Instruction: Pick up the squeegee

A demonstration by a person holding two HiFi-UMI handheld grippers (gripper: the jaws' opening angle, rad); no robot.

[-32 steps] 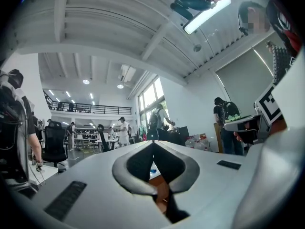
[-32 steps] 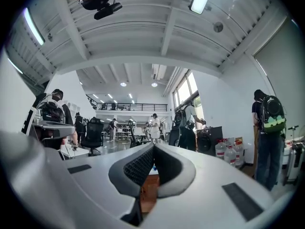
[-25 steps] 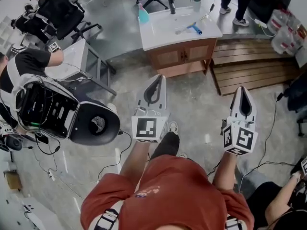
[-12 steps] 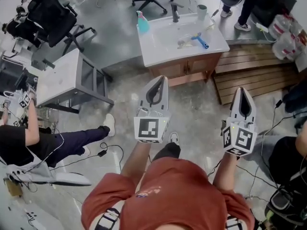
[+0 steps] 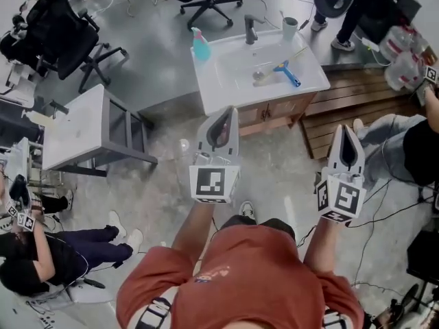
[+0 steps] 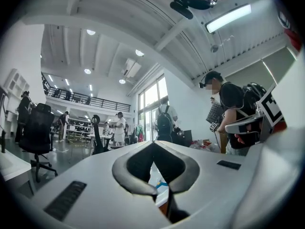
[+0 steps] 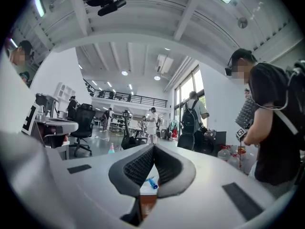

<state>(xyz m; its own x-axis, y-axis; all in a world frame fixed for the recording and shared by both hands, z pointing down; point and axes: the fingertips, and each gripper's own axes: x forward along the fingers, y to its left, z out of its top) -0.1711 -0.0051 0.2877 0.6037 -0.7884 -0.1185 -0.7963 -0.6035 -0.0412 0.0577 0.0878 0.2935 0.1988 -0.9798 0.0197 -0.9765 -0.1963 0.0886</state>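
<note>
The squeegee (image 5: 285,72) has a blue handle and lies on the white top of a sink cabinet (image 5: 226,88), ahead of me in the head view. Both grippers are held level in the air, short of the cabinet and apart from it. My left gripper (image 5: 232,110) is shut with nothing in it, its tip pointing at the cabinet's front. My right gripper (image 5: 345,127) is also shut and empty, off to the right over the floor. The left gripper view shows a sliver of the blue squeegee (image 6: 162,184) through the jaws' loop. The squeegee (image 7: 151,182) shows again in the right gripper view.
On the cabinet top stand a teal spray bottle (image 5: 200,45), a dark faucet (image 5: 250,27) and a cup (image 5: 290,27). A white side table (image 5: 75,129) is left, wooden pallets (image 5: 357,105) right. Office chairs (image 5: 65,36), seated people (image 5: 411,142) and floor cables surround me.
The sink cabinet has come closer and slid lower in the head view as I walk toward it. Both grippers keep their pose and stay shut. The people and gear at the left have shifted.
</note>
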